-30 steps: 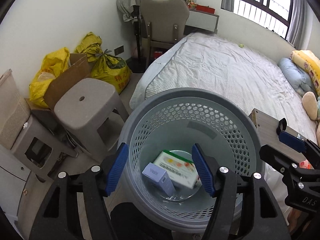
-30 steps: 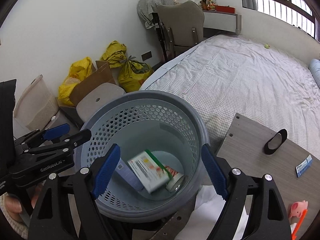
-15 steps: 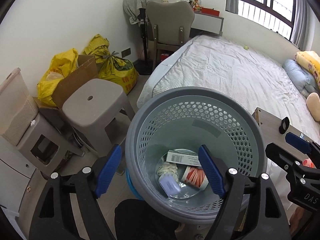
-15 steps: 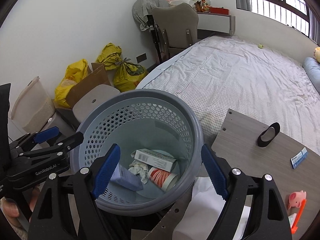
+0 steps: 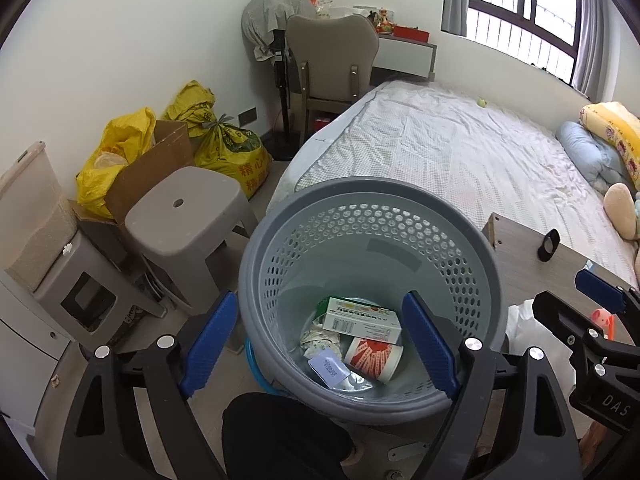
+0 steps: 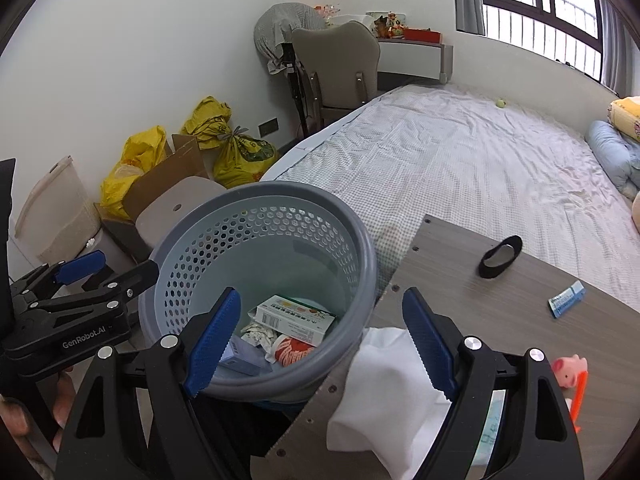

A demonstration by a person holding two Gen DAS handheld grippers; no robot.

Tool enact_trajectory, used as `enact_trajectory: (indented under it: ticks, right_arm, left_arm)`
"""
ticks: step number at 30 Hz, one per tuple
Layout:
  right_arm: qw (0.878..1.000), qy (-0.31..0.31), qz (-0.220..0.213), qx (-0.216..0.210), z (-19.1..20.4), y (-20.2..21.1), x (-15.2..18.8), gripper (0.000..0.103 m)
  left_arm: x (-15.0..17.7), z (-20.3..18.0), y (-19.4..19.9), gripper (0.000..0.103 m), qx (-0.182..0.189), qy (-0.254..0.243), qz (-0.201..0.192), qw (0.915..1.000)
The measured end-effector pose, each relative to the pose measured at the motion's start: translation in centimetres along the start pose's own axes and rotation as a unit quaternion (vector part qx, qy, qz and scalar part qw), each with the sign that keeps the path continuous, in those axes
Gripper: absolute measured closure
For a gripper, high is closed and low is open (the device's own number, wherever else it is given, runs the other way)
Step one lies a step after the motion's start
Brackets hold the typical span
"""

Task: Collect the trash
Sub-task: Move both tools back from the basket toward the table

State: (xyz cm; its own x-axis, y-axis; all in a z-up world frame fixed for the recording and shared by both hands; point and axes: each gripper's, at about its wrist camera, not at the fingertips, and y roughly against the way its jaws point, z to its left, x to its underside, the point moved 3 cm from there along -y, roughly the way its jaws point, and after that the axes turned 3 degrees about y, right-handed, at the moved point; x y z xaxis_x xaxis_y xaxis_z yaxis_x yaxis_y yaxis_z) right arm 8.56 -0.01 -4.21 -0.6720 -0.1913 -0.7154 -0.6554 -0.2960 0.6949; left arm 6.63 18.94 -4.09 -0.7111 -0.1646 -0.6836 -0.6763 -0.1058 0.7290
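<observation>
Jaws spread on both left gripper [image 5: 320, 344] and right gripper [image 6: 322, 344], empty; bin [image 6: 362, 240] at 11 o'clock of tissue [image 6: 384, 392], probably next pickup.

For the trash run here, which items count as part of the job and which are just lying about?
Job:
grey basket
medicine box inside it
red-patterned cup inside it
crumpled paper inside it
white tissue on the desk

Lying about:
black sock
pink pig toy
grey stool
yellow bags
</observation>
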Motion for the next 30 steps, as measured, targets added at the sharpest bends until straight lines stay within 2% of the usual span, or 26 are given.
enact_trajectory:
  ticks: [15,22,30]
  right_arm:
    - [0.997,-0.052,-0.009,0.054,-6.8,5.5,4.9,0.024]
    - [0.992,-0.082,0.007,0.092,-11.6,7.8,8.3,0.024]
    - [0.985,-0.118,0.033,0.122,-16.3,8.6,12.3,0.024]
  left_arm:
    - [2.4,-6.4,2.7,0.018,0.039,-0.037,-0.003,0.9985]
    - [4.1,-10.3,3.0,0.018,0.064,-0.054,0.013,0.9964]
    - [5.7,-13.9,2.9,0.018,0.084,-0.078,0.03,0.9929]
